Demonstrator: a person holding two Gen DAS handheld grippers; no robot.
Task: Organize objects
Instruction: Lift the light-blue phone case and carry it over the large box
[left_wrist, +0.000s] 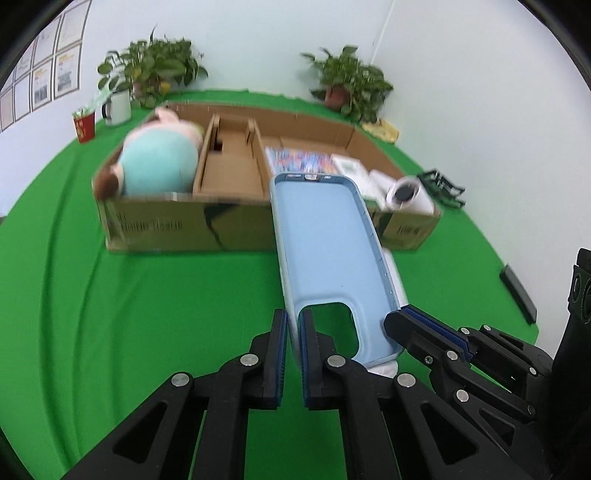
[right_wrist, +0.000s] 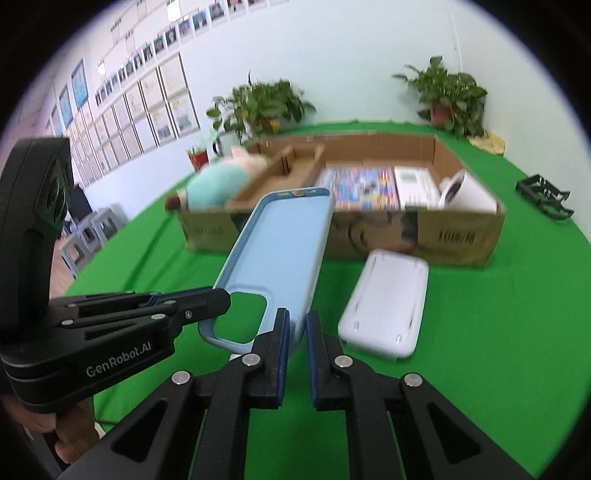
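A light blue phone case (left_wrist: 328, 258) is held above the green table, inner side up, camera cutout toward me. My left gripper (left_wrist: 293, 332) is shut on its left edge beside the cutout. My right gripper (right_wrist: 297, 332) is shut on its right edge; the case also shows in the right wrist view (right_wrist: 280, 251). The right gripper's fingers (left_wrist: 424, 332) reach in from the right in the left wrist view. A white tray-like box (right_wrist: 386, 306) lies on the cloth under and right of the case. The divided cardboard box (right_wrist: 461, 236) stands behind.
The cardboard box holds a plush toy (left_wrist: 159, 162) at left, a colourful book (right_wrist: 358, 188), a white device (right_wrist: 413, 184) and a paper roll (right_wrist: 467, 192) at right. Two potted plants (left_wrist: 351, 81), a white mug (left_wrist: 118, 107), a red cup (left_wrist: 85, 125) and a black rack (right_wrist: 545, 195) stand around.
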